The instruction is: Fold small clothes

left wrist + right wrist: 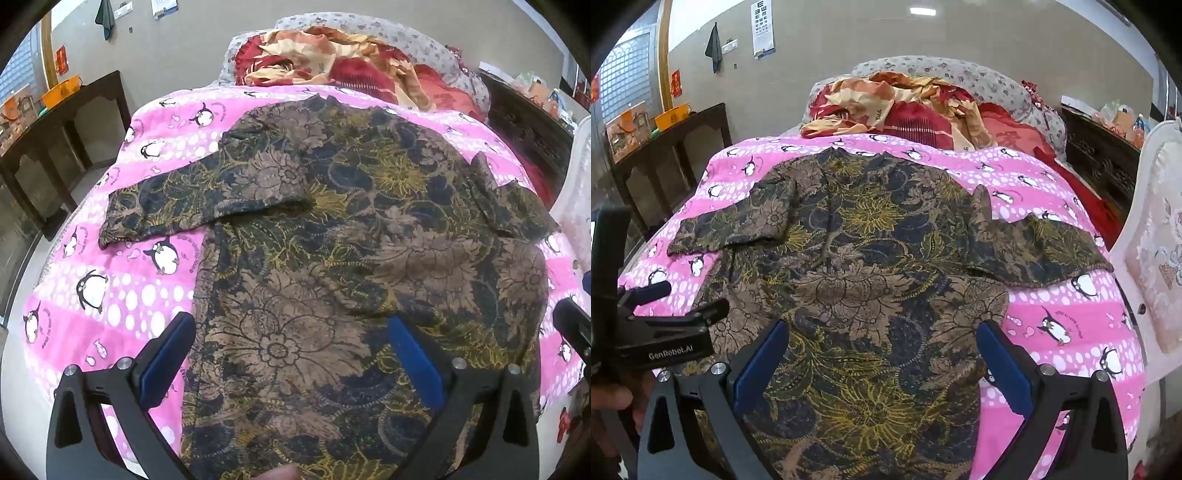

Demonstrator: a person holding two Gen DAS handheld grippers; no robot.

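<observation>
Item: floral shirt [332,229], thin printed cloth, brown, navy and mustard blooms; spread flat, collar far ahead of both pairs of jaws, hem nearest them, sleeves out to either side

Support: pink penguin blanket [110,295], soft fleece, dotted bands

Left gripper [291,326]: jaws spread wide, empty, straddling the shirt's left edge

Right gripper [882,328]: jaws spread wide, empty, straddling its right edge

Step, as judged: garment laid out, folding not yet begun

Next move likely calls for: pinching a sleeve or side edge, carrying it across the middle

Beyond: crumpled red-and-cream quilt [897,107]
</observation>
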